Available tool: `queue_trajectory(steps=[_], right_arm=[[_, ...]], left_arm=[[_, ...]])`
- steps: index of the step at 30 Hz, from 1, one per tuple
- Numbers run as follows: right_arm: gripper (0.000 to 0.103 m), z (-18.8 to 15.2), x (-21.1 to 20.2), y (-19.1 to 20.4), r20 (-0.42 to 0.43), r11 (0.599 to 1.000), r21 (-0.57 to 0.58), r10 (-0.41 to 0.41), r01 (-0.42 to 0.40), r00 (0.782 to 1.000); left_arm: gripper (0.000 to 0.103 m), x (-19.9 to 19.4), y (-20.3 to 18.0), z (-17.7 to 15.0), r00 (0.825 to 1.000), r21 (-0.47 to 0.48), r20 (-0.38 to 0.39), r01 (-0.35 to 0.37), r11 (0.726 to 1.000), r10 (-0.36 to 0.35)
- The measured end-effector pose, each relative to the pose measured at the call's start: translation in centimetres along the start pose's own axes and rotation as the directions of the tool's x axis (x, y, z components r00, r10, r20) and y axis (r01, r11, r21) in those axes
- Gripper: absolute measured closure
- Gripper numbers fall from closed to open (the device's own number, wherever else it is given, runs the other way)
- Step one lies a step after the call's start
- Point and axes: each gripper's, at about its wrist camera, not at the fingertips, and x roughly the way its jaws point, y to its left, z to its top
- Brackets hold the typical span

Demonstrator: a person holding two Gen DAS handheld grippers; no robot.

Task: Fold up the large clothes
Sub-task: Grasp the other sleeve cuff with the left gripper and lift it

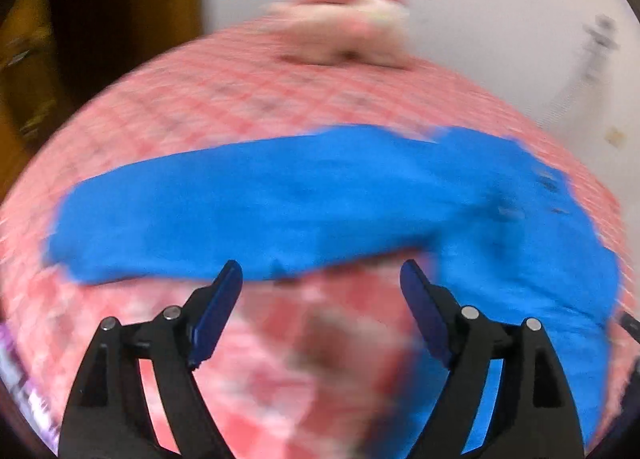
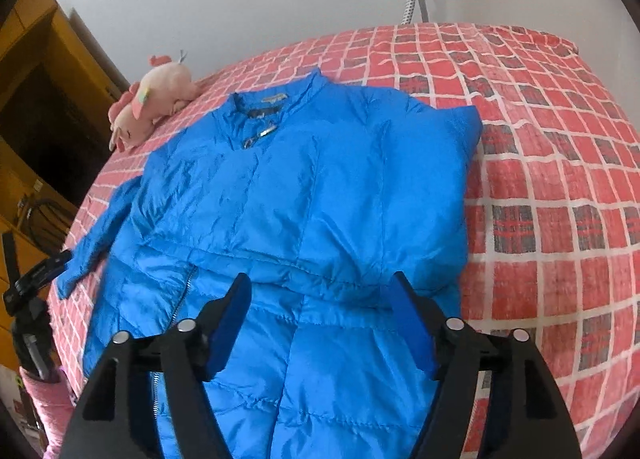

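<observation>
1. Blue puffy jacket (image 2: 304,195) lies face up on my red checked bedspread (image 2: 560,187), collar away from me. One sleeve looks folded across the chest; the other sleeve (image 2: 96,235) stretches out toward the bed's edge.
2. My right gripper (image 2: 320,319) hovers over the jacket's lower half, fingers spread wide, grasping nothing.
3. My left gripper (image 1: 320,299) hangs near the outstretched sleeve (image 1: 240,211), fingers also released and empty. Its view is badly smeared.
4. Risk, as I judge it: with that blur I could close short of the sleeve and pinch the bedspread instead.
5. Slick padded fabric may slide from the pads or spring the folded sleeve open.
6. Pink plush toy (image 2: 152,107) sits just beside the collar and could get knocked.
</observation>
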Motion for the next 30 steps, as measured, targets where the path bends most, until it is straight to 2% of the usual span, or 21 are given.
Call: queue_trajectory(steps=[2,3,6,8,11,15,19,21,23,26,30], right_arm=[[0.030,0.0,0.6,0.0,-0.014,1.000,0.001,0.005,-0.005,1.000],[0.030,0.0,0.8,0.0,-0.019,1.000,0.003,0.004,-0.004,1.000],[0.029,-0.1,1.5,-0.1,-0.033,1.000,0.011,-0.007,0.007,0.999],[0.029,-0.2,1.8,-0.1,-0.040,1.000,0.011,-0.009,0.010,0.999],[0.029,-0.3,2.0,-0.1,-0.044,1.000,0.007,-0.009,0.010,0.999],[0.029,-0.3,2.0,-0.3,-0.042,1.000,0.014,-0.014,0.015,0.999],[0.029,-0.3,2.2,-0.6,-0.045,1.000,0.022,-0.012,0.013,0.999],[0.029,-0.3,2.3,-0.6,-0.046,1.000,0.020,-0.015,0.016,0.999],[0.029,-0.3,2.3,-0.5,-0.046,1.000,0.019,-0.017,0.018,0.999],[0.029,-0.3,2.3,-0.6,-0.046,1.000,0.023,-0.012,0.013,0.999],[0.029,-0.3,2.2,-0.7,-0.045,0.999,0.034,-0.006,0.008,0.999]], left_arm=[[0.018,-0.3,5.2,-0.2,0.994,-0.074,-0.003,-0.110,0.991,0.111],[0.018,-0.5,8.5,-0.5,0.985,-0.130,-0.017,-0.174,0.976,0.173],[0.018,-0.5,15.8,-0.5,0.972,-0.262,-0.056,-0.237,0.936,0.230],[0.018,-0.1,18.5,-0.3,0.974,-0.308,-0.063,-0.226,0.924,0.217],[0.017,1.3,20.4,0.3,0.981,-0.340,-0.078,-0.193,0.920,0.177],[0.017,4.2,21.1,1.1,0.990,-0.347,-0.101,-0.129,0.929,0.100],[0.015,5.3,21.2,1.4,0.992,-0.348,-0.073,-0.121,0.930,0.102],[0.033,5.6,21.2,1.4,0.991,-0.346,-0.059,-0.134,0.928,0.122],[0.057,5.3,21.1,1.5,0.991,-0.350,-0.041,-0.132,0.927,0.126],[0.070,4.5,20.8,1.5,0.992,-0.350,-0.012,-0.119,0.929,0.123],[0.078,3.0,19.6,1.7,0.991,-0.343,0.037,-0.109,0.933,0.129]])
